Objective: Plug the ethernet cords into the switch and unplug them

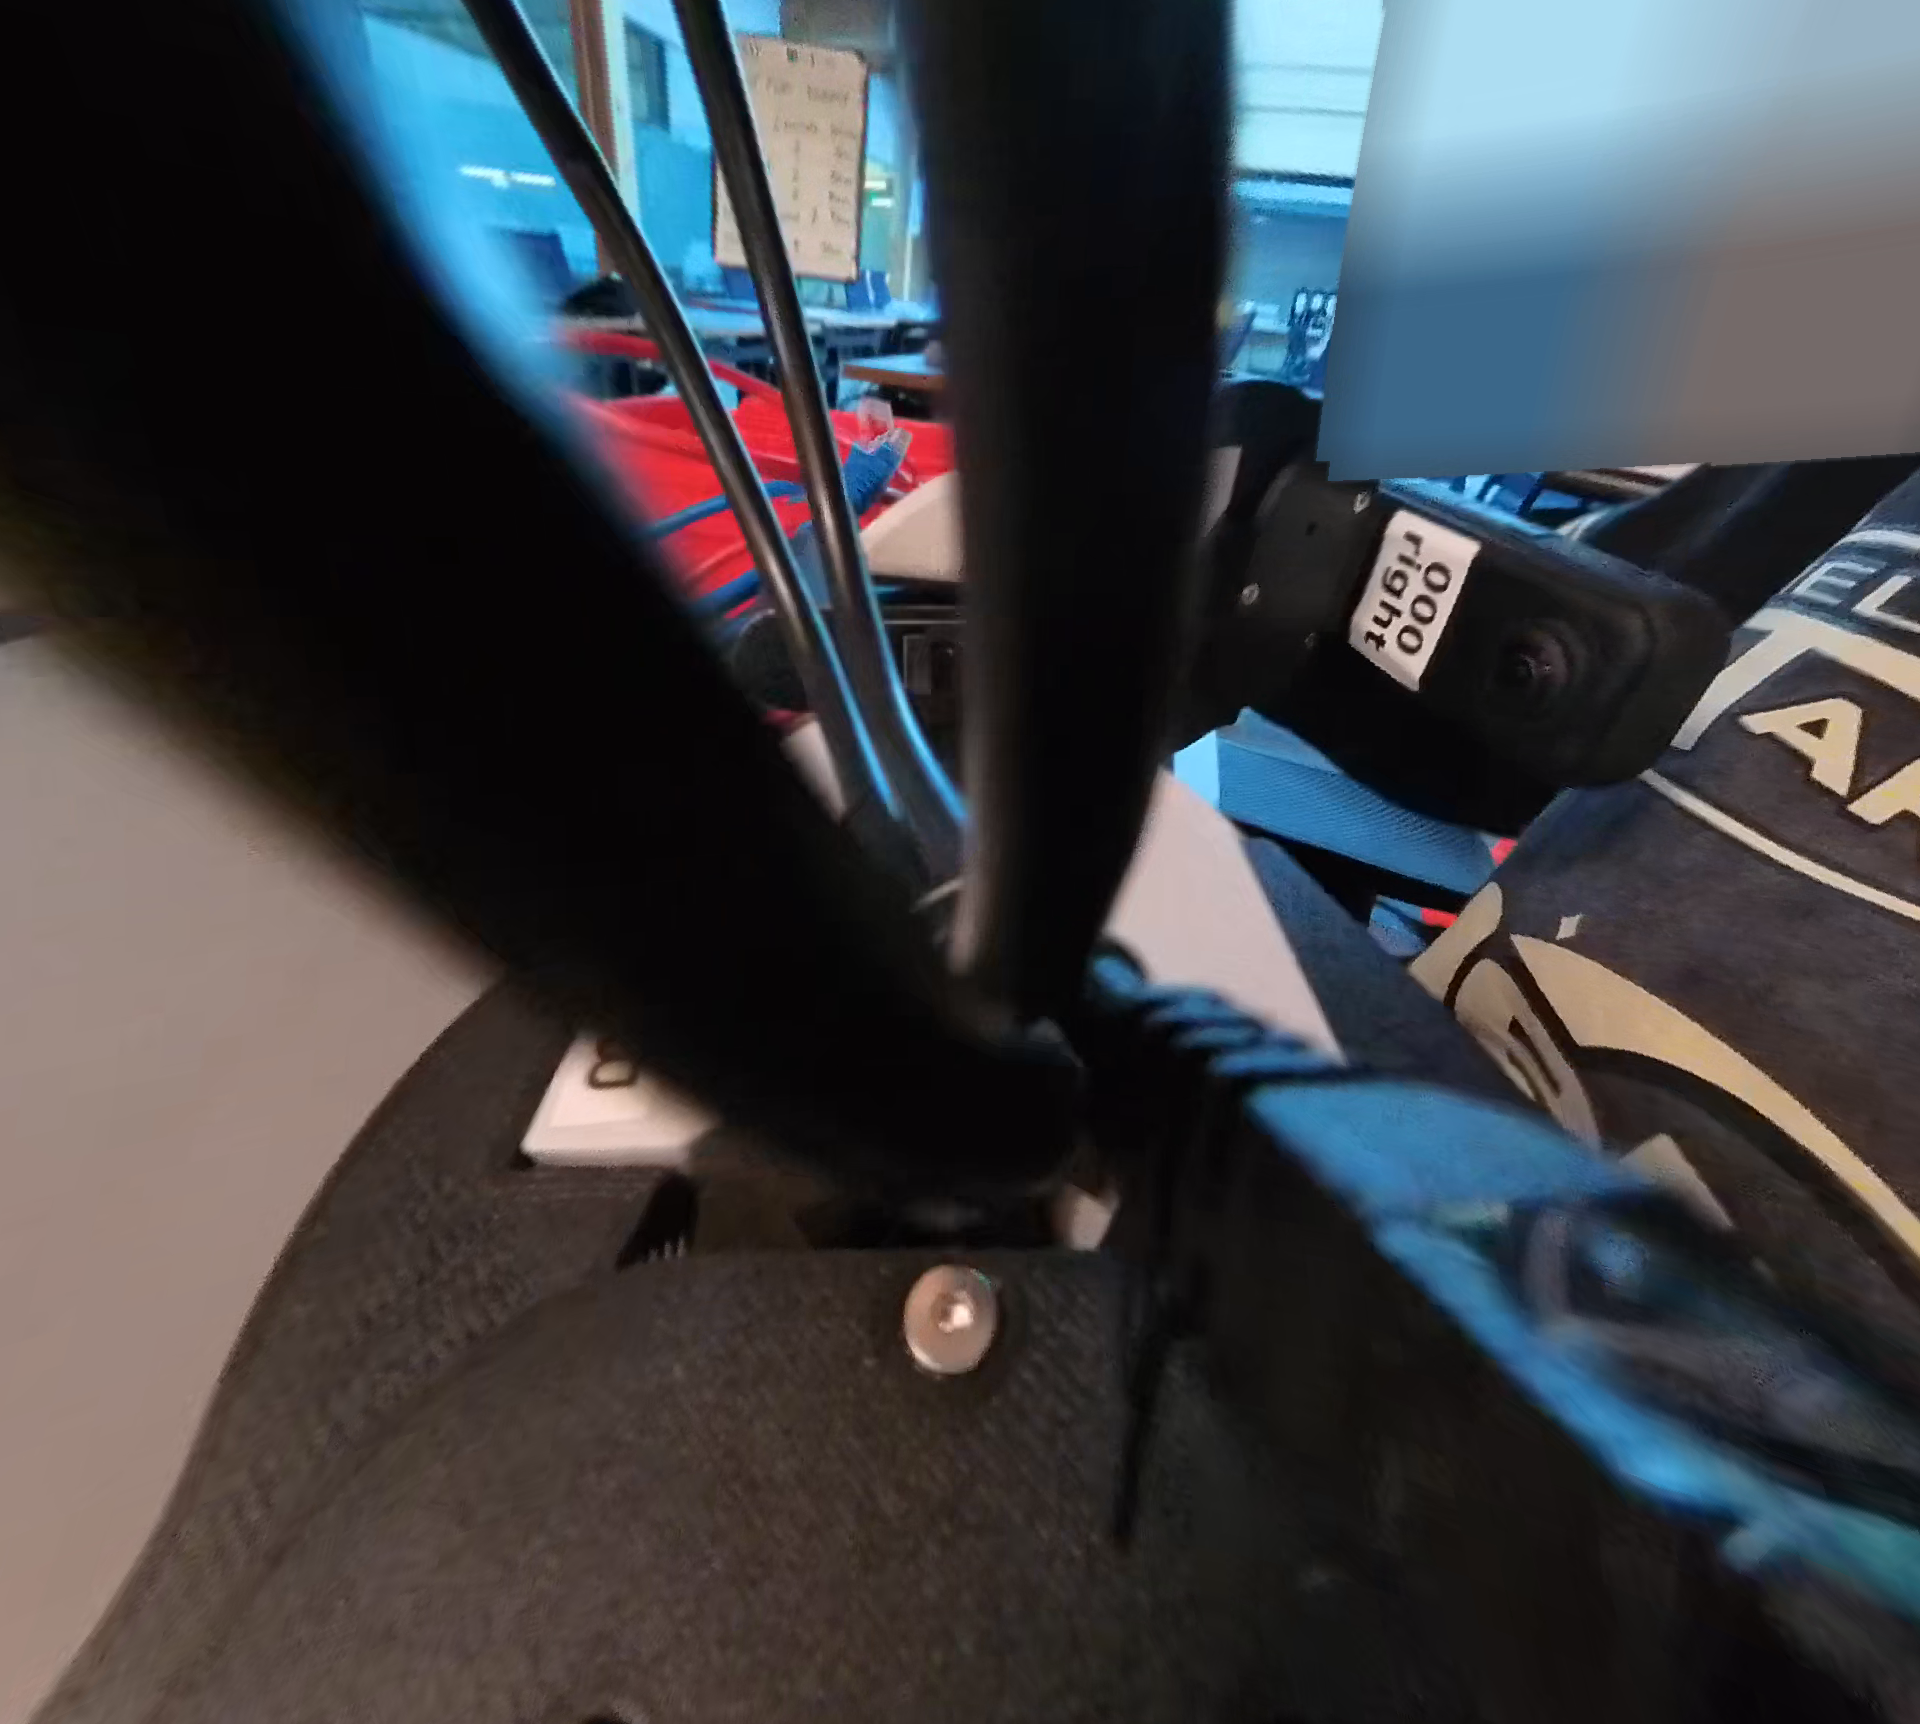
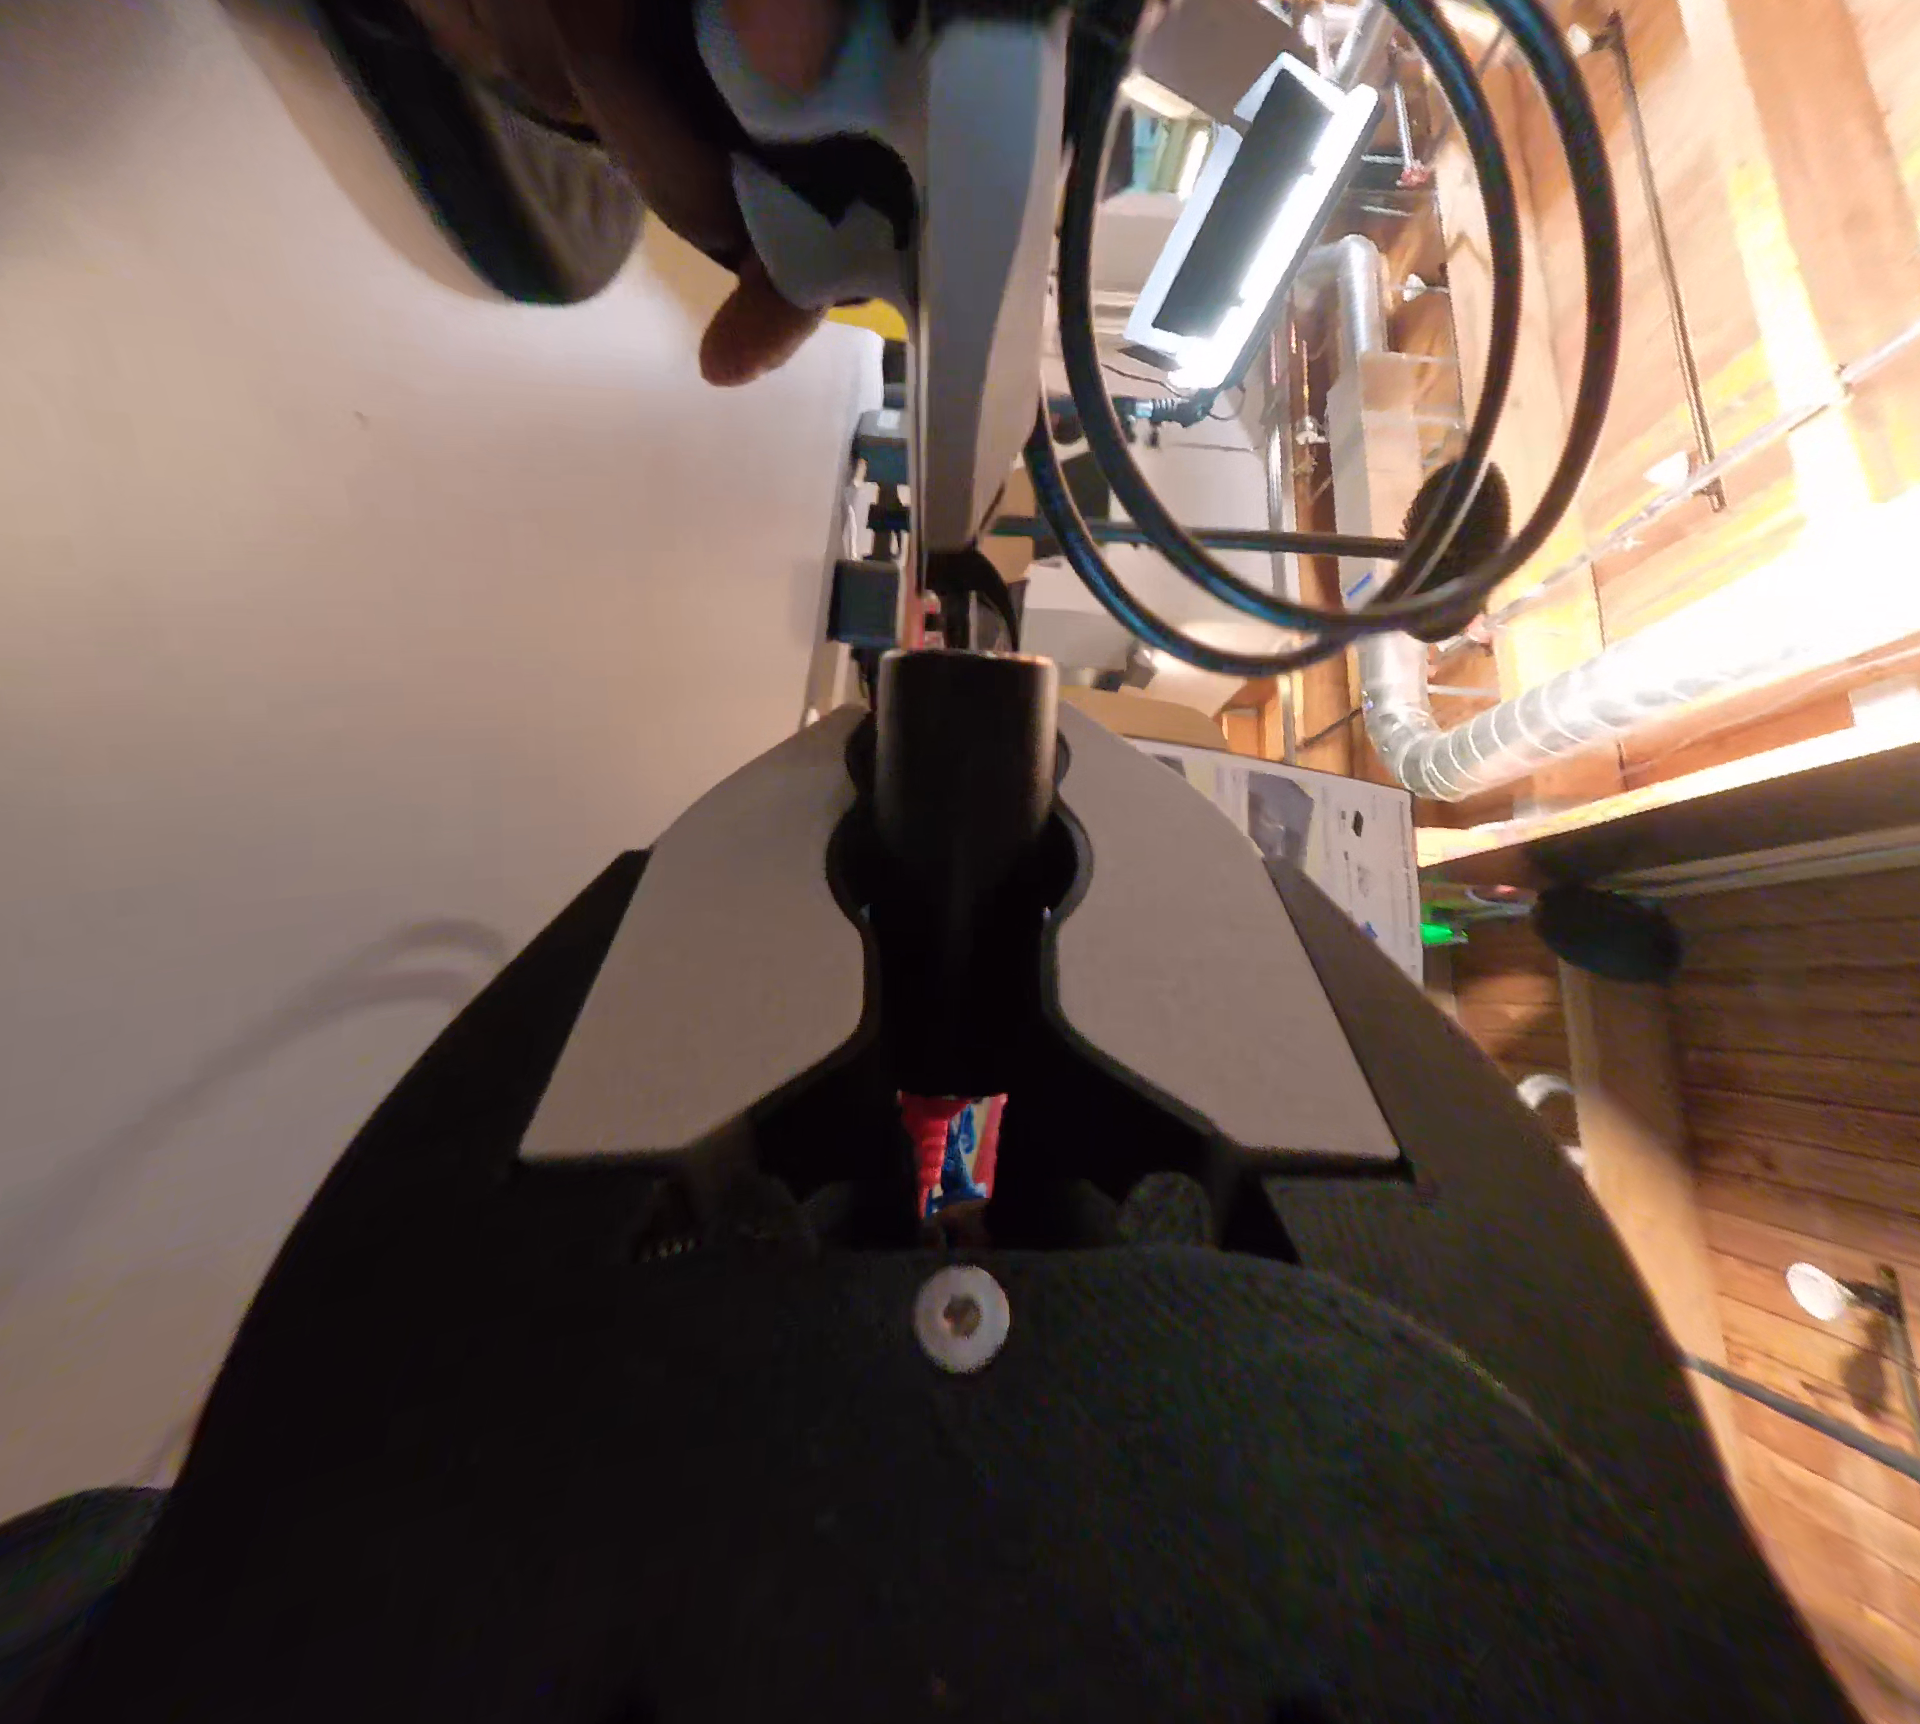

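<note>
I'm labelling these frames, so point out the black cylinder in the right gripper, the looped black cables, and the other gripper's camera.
black cylinder (image 2: 966,739), right wrist view, upper body.
looped black cables (image 2: 1590,220), right wrist view, outer loop.
camera (image 1: 1538,666), left wrist view, lens.

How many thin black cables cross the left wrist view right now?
2: left cable, right cable beside it, both rising from low centre. Others may hide behind the blurred black shapes.

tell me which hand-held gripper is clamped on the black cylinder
The right hand-held gripper: its grey pads close around the black cylinder. The left hand-held gripper has its fingers hidden.
</note>
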